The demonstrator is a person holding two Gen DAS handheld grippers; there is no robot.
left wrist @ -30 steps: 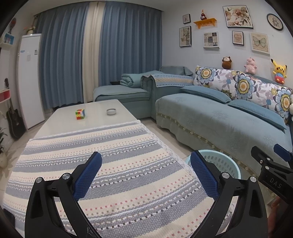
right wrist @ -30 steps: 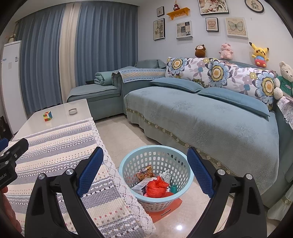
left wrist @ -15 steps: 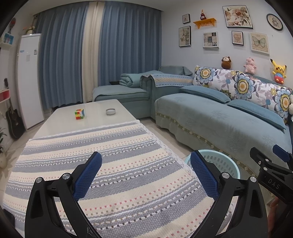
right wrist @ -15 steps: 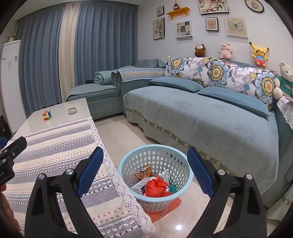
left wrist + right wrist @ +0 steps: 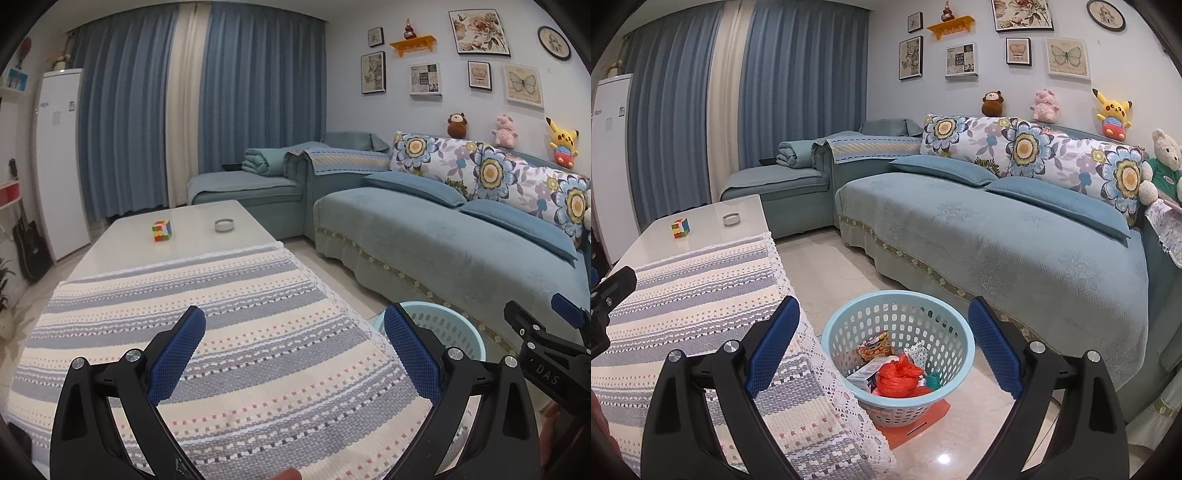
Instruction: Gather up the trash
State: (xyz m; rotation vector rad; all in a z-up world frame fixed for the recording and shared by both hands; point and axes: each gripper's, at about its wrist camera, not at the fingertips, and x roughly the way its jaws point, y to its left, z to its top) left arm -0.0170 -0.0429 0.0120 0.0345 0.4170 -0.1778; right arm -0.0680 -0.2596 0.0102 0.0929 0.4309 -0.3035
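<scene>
A light blue perforated basket (image 5: 849,328) stands on the floor between the table and the sofa. It holds trash: a red plastic bag (image 5: 899,378), a snack wrapper (image 5: 875,345), a small carton (image 5: 862,376) and crumpled paper. My right gripper (image 5: 884,341) is open and empty, above the basket. My left gripper (image 5: 295,350) is open and empty, above the striped tablecloth (image 5: 207,314). The basket's rim (image 5: 447,325) shows at the right of the left wrist view, partly hidden by my finger.
A low white table (image 5: 192,236) carries a puzzle cube (image 5: 161,230) and a small round ashtray (image 5: 224,225). A teal sofa (image 5: 997,236) with cushions runs along the right. An orange flat object (image 5: 923,417) lies under the basket. A white fridge (image 5: 59,158) stands at the left.
Both views have shifted very slightly; the basket sits a touch lower left in the right wrist view. Both grippers stay open and empty.
</scene>
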